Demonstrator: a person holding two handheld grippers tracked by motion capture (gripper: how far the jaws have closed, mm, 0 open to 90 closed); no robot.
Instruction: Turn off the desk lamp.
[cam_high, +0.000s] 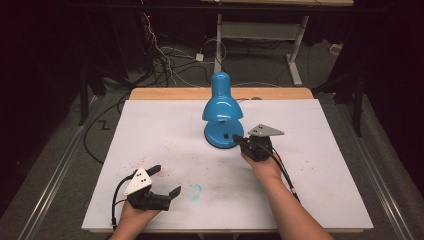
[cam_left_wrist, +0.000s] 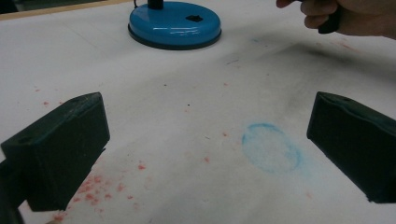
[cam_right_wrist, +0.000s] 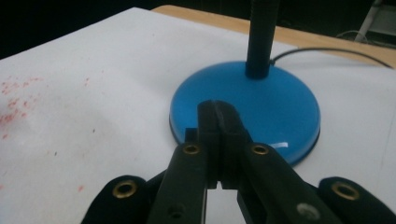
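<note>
One blue desk lamp (cam_high: 222, 110) stands upright on the counter (cam_high: 320, 165), toward its far edge and about midway across. Its round base (cam_right_wrist: 261, 105) sits flat on the white sheet (cam_high: 150, 125) that covers the counter, a black stem (cam_right_wrist: 260, 37) rises from the base, and the blue shade tips forward over it. A small black switch (cam_left_wrist: 193, 18) shows on top of the base. One dark cable (cam_right_wrist: 327, 50) runs away behind the base.

There are two tongs, one in each hand. The right tongs (cam_high: 235, 138) lie just at the near right edge of the lamp base; in the right gripper view the two jaws are pressed together with nothing between them, their tips (cam_right_wrist: 217, 109) over the near part of the base. Whether they touch it I cannot tell. The right hand (cam_high: 265, 162) holds them from behind.

The left tongs (cam_high: 165, 180) sit well apart from the lamp, near the front left of the counter, jaws spread wide and holding nothing. In the left gripper view, one pale blue ring stain (cam_left_wrist: 272, 148) lies on the sheet between the jaws, and scattered red specks (cam_left_wrist: 95, 184) mark the sheet near the left jaw.
</note>
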